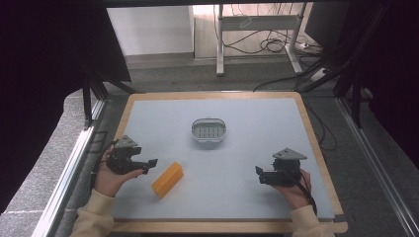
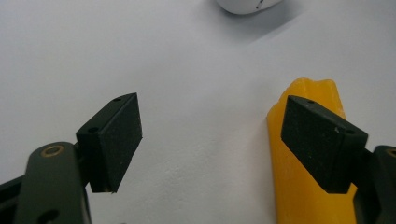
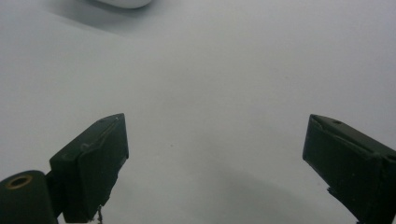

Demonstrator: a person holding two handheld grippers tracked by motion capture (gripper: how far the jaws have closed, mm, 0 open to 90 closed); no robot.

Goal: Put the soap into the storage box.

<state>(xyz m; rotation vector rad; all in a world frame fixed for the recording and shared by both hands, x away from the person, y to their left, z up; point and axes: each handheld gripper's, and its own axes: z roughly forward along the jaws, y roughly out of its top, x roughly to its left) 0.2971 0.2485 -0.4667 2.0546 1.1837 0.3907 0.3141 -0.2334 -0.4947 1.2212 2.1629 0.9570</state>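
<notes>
Left tongs (image 1: pixel 148 165): wide apart, empty, just beside yellow block (image 1: pixel 167 179), ready to grab | Right tongs (image 1: pixel 259 174): apart, empty, waiting at 4 o'clock | Block: flat on table (image 1: pixel 257 123) at 7 o'clock, dish (image 1: pixel 209 130) at 12, likely its home

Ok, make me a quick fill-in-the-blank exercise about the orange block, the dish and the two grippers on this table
1. The block lying nearest the left gripper is coloured ____.
2. The jaws of the right gripper stand ____, with nothing between them.
3. The oval dish sits ____ from the person than the block.
4. The left gripper's jaws hold ____.

Missing words: orange; open; farther; nothing
</notes>
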